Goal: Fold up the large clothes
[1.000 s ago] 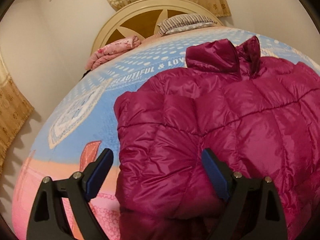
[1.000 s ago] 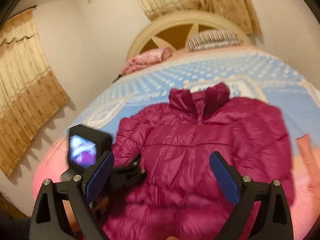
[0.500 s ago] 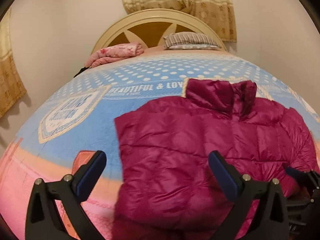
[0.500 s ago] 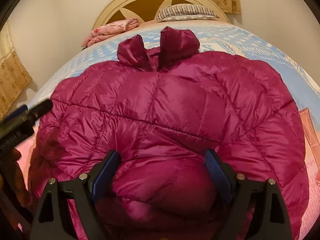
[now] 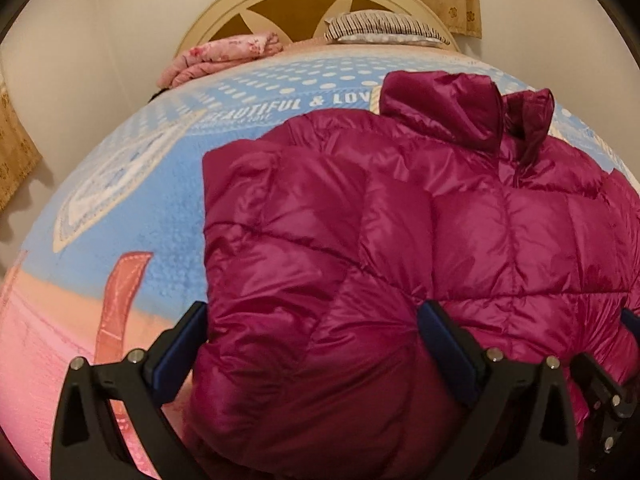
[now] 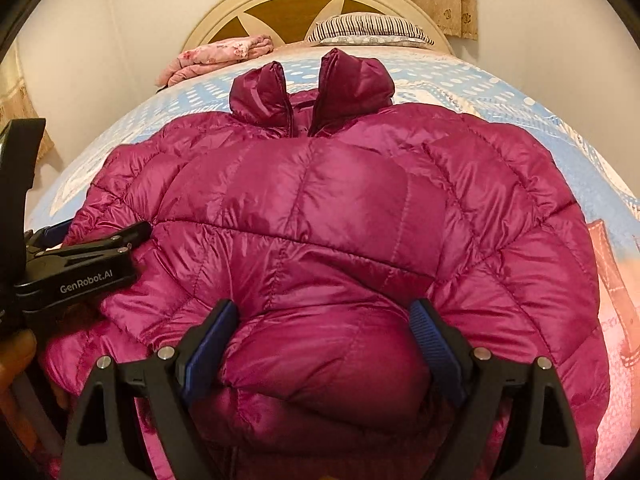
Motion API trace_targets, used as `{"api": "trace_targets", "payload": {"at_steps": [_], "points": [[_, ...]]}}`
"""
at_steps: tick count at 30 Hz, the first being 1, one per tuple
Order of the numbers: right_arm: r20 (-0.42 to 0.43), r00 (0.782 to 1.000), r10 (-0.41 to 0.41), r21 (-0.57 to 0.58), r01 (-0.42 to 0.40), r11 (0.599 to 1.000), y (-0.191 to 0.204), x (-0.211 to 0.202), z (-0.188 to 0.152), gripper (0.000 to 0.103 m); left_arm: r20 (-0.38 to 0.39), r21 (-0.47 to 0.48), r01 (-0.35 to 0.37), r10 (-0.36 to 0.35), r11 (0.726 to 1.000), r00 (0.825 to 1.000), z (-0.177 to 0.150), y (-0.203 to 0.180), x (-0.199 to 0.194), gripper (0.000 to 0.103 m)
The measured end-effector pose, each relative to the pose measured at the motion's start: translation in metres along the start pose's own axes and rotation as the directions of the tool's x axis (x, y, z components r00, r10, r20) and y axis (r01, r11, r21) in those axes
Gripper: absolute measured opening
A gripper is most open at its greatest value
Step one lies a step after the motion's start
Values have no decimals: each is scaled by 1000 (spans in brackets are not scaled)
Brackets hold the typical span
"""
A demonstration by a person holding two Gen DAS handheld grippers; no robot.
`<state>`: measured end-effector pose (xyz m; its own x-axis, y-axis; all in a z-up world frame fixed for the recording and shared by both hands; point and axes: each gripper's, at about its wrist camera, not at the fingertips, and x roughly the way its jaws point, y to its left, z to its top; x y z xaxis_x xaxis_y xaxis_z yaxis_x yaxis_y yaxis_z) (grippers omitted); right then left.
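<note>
A magenta quilted puffer jacket (image 5: pixel 400 220) lies front up on the bed, collar toward the headboard. In the left wrist view my left gripper (image 5: pixel 312 312) stands wide open over the jacket's near left corner, with puffy fabric bulging between its fingers. In the right wrist view my right gripper (image 6: pixel 322 306) is also open, straddling a bulge of the jacket (image 6: pixel 320 200) at its near hem; the blue pads (image 6: pixel 208 340) rest against the fabric. The left gripper (image 6: pixel 80 264) shows at the jacket's left edge, held by a hand (image 6: pixel 16 360). Part of the right gripper (image 5: pixel 608 380) shows low right.
The jacket lies on a blue and pink printed bedcover (image 5: pixel 160 208). At the far end a striped pillow (image 5: pixel 384 26) and a folded pink blanket (image 5: pixel 220 56) sit against the round cream headboard (image 5: pixel 296 4). Walls and curtains close in on both sides.
My right gripper dropped onto the jacket's near hem, then held still. My left gripper swung back left and closer, so the jacket's left corner sits between its fingers.
</note>
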<state>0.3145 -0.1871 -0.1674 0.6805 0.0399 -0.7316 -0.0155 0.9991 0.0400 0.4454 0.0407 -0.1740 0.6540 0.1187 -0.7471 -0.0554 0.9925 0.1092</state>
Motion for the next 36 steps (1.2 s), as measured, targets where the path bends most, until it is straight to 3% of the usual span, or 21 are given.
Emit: {"api": "trace_targets", "payload": {"at_steps": [16,20,23,27,30,36], "points": [[-10,1000,-16,-4,15,1000,3,-1,-1,92,-23,-99,122,-125,988,992,-4,18,7,103],[-32,999,11,-7,-11,1000,-1,-3,2,92,-26,-101,124,-127,987,992,-3,17,8,103],[-67,995,77,9,-76,997,-13,-11,14,92,-22,-106,127,-130,986,991,-2,17,9,103],[16,991,130,115,-131,985,-40,-35,53,92,-18,-111,132,-135,985,991,-3,19,9,103],[73,993,91,148,-101,984,-52,-42,103,92,-16,-114,135,-137,984,990,-5,19,7,103],[55,998,30,147,-38,988,-43,-16,170,92,-13,-125,148,-150,981,989,-6,21,6,103]]}}
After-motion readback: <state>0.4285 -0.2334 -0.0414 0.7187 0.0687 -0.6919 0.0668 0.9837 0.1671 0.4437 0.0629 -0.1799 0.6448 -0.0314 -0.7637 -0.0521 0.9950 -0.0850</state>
